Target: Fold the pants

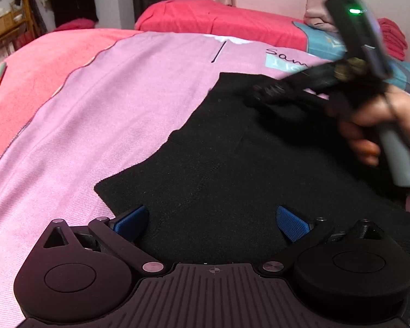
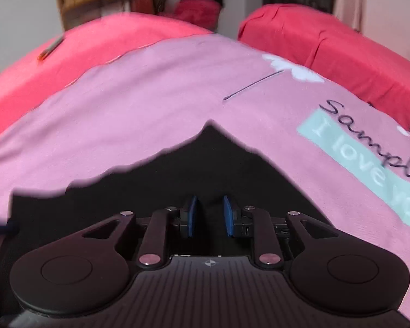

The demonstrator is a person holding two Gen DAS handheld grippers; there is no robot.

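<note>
Pink bedspread (image 1: 101,125) carries flat black pants (image 1: 218,164); left claw (image 1: 211,222) spread wide, right claw (image 2: 210,216) slightly parted, holding nothing, should each pinch an edge evenly.

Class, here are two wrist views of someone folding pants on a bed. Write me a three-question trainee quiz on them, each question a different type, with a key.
1. True or false: the left hand-held gripper is wide open above the black pants.
2. The pants lie on a: A) wooden table B) pink bedspread C) tiled floor
3. Fill in: the right hand-held gripper's pads are ____ in colour.

Key: 1 true; 2 B; 3 blue
</note>
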